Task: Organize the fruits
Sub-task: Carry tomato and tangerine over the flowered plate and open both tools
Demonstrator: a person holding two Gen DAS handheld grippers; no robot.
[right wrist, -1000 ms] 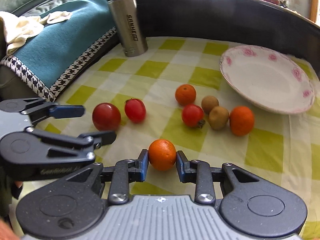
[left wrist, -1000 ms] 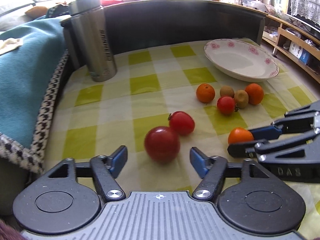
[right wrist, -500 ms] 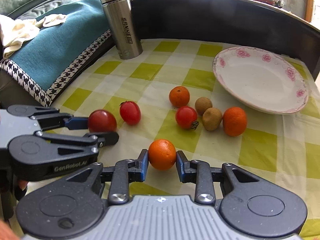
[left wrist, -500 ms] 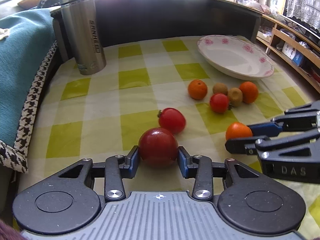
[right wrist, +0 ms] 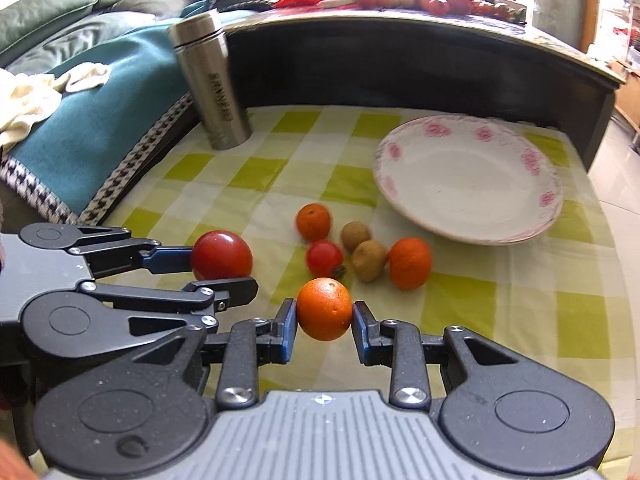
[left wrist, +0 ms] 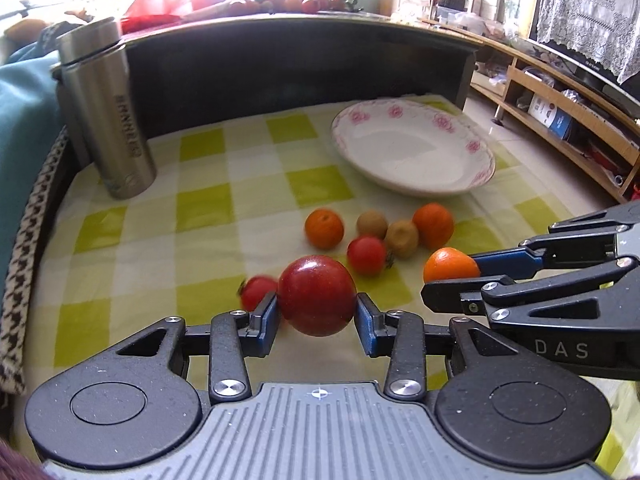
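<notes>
Lifted since prev: left tongs (left wrist: 316,316) clamp glossy dark-red tomato (left wrist: 317,295); right tongs (right wrist: 324,330) clamp dimpled orange (right wrist: 324,309).

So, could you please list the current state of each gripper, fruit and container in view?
Left gripper: shut on the large tomato.
Right gripper: shut on the orange.
Plate: empty, on the checked cloth.
Steel flask: upright, lid on.
Small tomato: loose on the cloth.
Two kiwis: loose, side by side.
</notes>
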